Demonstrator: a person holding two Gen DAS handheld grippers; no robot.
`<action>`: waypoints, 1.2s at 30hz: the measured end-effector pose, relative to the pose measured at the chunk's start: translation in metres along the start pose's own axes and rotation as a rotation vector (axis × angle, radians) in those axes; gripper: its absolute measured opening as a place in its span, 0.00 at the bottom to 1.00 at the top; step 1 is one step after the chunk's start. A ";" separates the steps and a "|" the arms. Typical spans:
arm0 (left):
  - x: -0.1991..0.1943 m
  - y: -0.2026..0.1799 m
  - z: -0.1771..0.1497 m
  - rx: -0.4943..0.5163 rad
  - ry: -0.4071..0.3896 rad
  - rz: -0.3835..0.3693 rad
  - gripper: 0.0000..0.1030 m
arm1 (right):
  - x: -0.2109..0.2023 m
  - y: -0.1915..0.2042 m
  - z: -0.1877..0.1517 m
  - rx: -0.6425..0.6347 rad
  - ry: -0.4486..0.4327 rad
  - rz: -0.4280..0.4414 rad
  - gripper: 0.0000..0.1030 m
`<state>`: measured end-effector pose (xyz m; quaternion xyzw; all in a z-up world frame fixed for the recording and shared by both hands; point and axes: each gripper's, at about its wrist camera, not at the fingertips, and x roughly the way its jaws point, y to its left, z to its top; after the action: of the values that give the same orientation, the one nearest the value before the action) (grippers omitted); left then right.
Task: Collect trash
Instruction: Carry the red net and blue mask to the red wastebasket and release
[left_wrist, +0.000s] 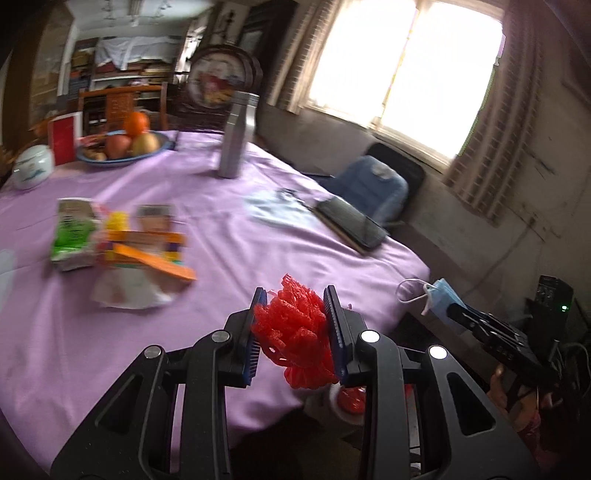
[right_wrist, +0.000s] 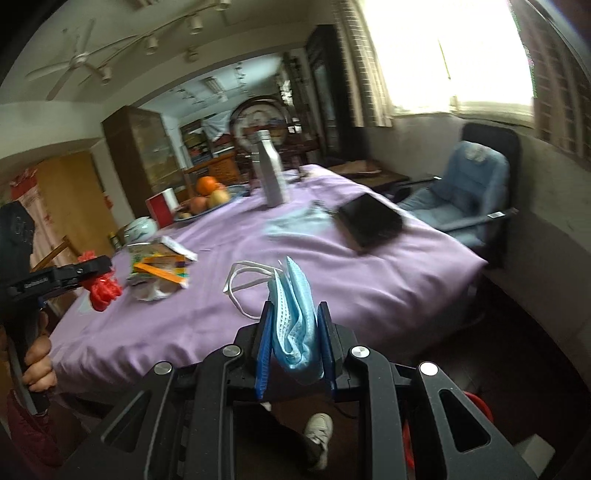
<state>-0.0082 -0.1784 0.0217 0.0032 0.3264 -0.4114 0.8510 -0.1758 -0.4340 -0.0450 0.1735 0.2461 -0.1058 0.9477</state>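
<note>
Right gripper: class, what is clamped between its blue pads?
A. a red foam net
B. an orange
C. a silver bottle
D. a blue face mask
D: the right gripper is shut on the blue face mask, white ear loops hanging free; the red foam net is in the left gripper.

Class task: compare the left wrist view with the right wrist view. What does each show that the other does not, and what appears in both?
Only the left wrist view: a tape roll beneath the table edge.
Only the right wrist view: a ceiling fan and a white shoe on the floor.
Both: the purple cloth, fruit bowl, metal bottle, wrappers, red mesh in the left gripper and blue mask in the right gripper.
</note>
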 end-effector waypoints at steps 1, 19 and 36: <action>0.007 -0.012 -0.001 0.013 0.010 -0.017 0.31 | -0.005 -0.013 -0.005 0.016 0.000 -0.019 0.23; 0.133 -0.124 -0.030 0.123 0.234 -0.197 0.31 | 0.061 -0.188 -0.127 0.284 0.261 -0.278 0.27; 0.238 -0.208 -0.069 0.256 0.433 -0.294 0.32 | 0.051 -0.251 -0.146 0.422 0.225 -0.362 0.49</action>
<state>-0.0862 -0.4635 -0.1108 0.1512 0.4429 -0.5580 0.6853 -0.2662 -0.6143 -0.2596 0.3307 0.3491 -0.3021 0.8231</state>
